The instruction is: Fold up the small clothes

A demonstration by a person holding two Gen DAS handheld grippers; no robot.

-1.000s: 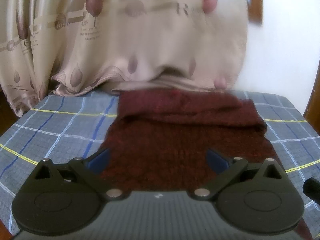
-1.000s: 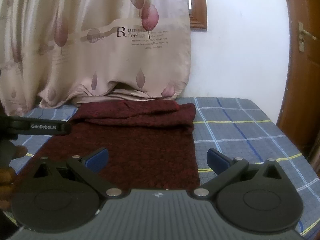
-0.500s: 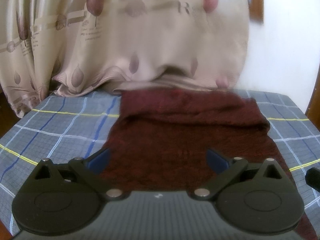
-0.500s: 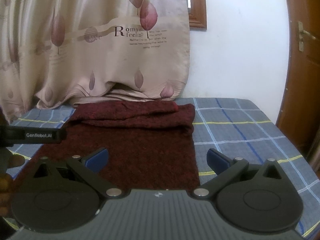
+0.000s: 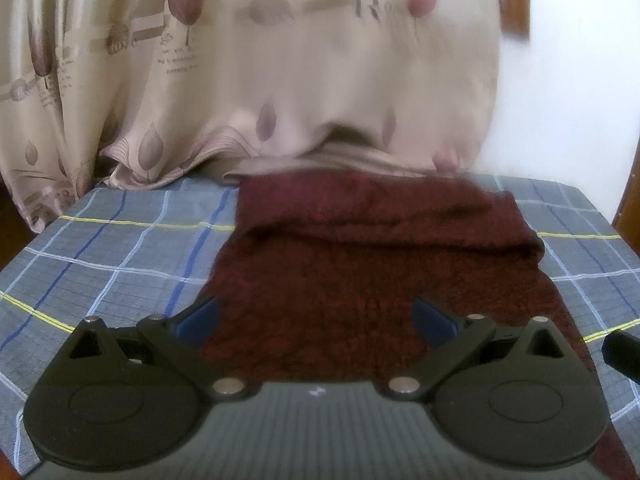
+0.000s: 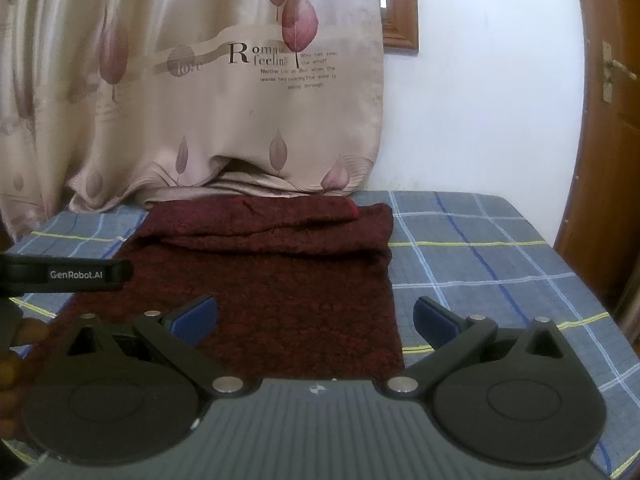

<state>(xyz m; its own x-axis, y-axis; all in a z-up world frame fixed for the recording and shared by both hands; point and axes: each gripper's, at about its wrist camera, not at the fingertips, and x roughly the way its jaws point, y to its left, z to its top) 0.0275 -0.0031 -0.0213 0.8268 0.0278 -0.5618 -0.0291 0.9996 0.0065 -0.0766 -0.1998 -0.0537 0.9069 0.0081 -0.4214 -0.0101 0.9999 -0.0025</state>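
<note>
While both grippers hover spread and empty, left gripper (image 5: 316, 316) and right gripper (image 6: 315, 316) should pinch the maroon knit garment (image 6: 276, 280) at its near corners, lifting evenly

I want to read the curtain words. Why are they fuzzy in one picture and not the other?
Left wrist view: the curtain is smeared and blurry, so its letters run together. Right wrist view: the curtain is sharp and its print reads clearly. Both views bend straight lines near the edges.
</note>
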